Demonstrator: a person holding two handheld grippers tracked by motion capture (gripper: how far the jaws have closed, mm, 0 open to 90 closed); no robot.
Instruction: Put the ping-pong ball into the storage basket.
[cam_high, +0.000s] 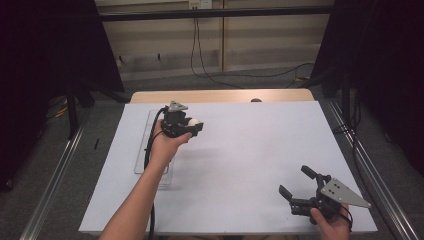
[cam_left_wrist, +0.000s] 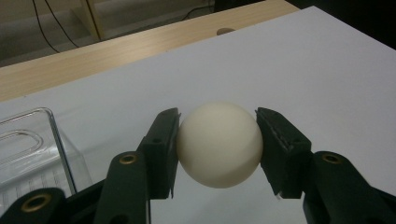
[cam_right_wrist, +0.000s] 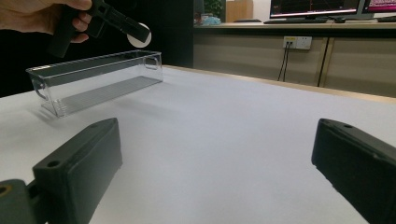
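Note:
A white ball (cam_left_wrist: 219, 144) sits pinched between both black jaws of my left gripper (cam_left_wrist: 217, 133), which is shut on it. In the high view that left gripper (cam_high: 194, 125) hangs above the white sheet at the left, beside the clear box, with the ball (cam_high: 193, 121) at its tip. The right gripper view catches the same ball (cam_right_wrist: 140, 36) held above the box's far end. My right gripper (cam_high: 297, 182) rests low at the table's front right, jaws wide apart, nothing between them. In its own view the right gripper (cam_right_wrist: 215, 154) faces bare white sheet.
A long clear plastic box (cam_high: 150, 150) lies along the left side of the white sheet (cam_high: 240, 150), empty as seen in the right gripper view (cam_right_wrist: 93, 79). A wooden table edge (cam_high: 220, 95) runs behind. Metal rails flank the table.

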